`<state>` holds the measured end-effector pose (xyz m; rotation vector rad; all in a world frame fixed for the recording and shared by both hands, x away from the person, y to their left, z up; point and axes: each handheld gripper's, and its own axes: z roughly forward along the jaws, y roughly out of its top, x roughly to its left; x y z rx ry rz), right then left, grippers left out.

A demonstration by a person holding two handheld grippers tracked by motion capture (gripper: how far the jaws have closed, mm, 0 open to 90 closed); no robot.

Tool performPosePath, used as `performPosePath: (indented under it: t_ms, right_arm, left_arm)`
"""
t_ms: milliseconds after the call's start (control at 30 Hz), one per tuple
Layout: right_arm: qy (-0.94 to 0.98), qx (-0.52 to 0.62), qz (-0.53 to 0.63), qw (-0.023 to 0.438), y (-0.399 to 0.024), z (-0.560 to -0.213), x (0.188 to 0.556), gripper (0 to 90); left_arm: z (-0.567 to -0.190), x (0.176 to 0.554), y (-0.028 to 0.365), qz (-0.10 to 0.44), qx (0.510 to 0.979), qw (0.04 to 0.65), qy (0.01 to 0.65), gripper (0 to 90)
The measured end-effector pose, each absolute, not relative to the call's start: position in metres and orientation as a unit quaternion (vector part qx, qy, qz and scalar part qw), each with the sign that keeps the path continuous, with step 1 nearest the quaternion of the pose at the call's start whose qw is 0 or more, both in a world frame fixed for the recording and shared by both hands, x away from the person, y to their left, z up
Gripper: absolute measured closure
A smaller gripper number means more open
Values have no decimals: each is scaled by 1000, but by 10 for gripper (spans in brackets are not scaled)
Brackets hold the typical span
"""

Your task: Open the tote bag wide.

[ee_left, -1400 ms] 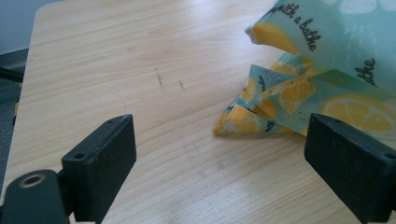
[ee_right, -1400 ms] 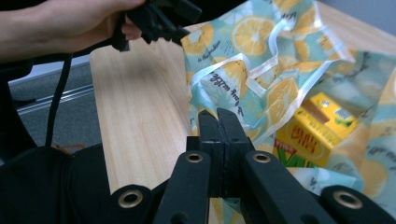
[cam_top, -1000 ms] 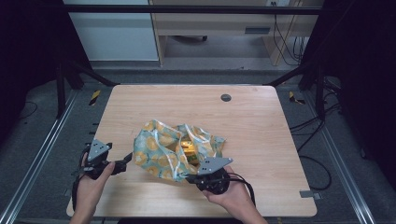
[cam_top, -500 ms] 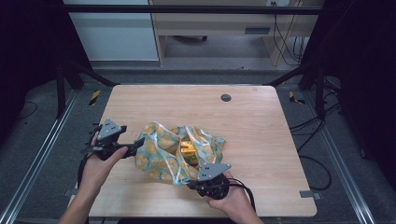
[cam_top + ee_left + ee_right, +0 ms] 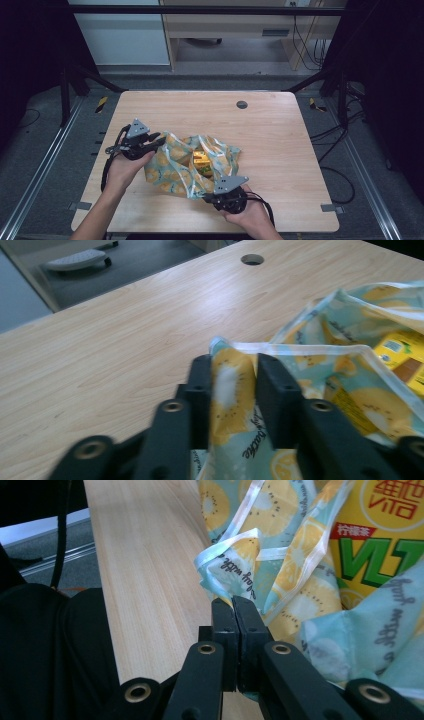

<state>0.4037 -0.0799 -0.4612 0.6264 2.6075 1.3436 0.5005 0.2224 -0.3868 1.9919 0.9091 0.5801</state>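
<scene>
Nearest the person's edge of the counter (image 5: 280,130), the right gripper (image 5: 216,192) sits at the near rim of a lemon-print bag (image 5: 172,167), its grey plate on top and its cable looping back over the hand. In the right gripper view its two black jaws stand pressed together with a fold of the bag's light blue hem pinched between their tips, so this gripper is clamped on the bag's near edge. Just past that pinch, the bag lies crumpled and gaping, and a yellow drink carton (image 5: 387,535) with green and red lettering rests inside it; in the high view the carton shows as a yellow block in the bag's mouth. The bag lies on the near-left part of the counter, between the two hands. A little farther from the person and to the left, the left gripper (image 5: 159,138) meets the bag's left rim. Its jaws have just been closing, and in the left gripper view a band of the printed fabric stands upright between the two black jaws, which press it from both sides. Beyond the bag the wood surface runs bare to a small round grommet hole (image 5: 242,104) near the far edge.
</scene>
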Motion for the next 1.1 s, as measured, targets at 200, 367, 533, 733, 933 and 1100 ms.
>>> performPosePath:
  t_ms: [200,367,533,733,933,1100]
  right_arm:
    - [867,220,441,75,-85,-464,406,894]
    - [868,234,432,75,-90,-469,408,894]
    - [873,241,417,79,-92,-474,410,891]
    - [873,258,407,84,-95,-478,413,882]
    - [871,271,401,83,-100,-483,416,877]
    - [868,269,407,86,-101,-482,416,833]
  left_arm:
    - [-391,477,227,224,802,435,343,891]
    - [-407,455,231,211,808,440,332,896]
    - [-430,439,234,210,811,437,328,896]
    - [-443,432,235,223,831,401,313,895]
    - [-456,437,240,207,839,383,325,896]
    - [-457,437,240,221,835,381,330,900]
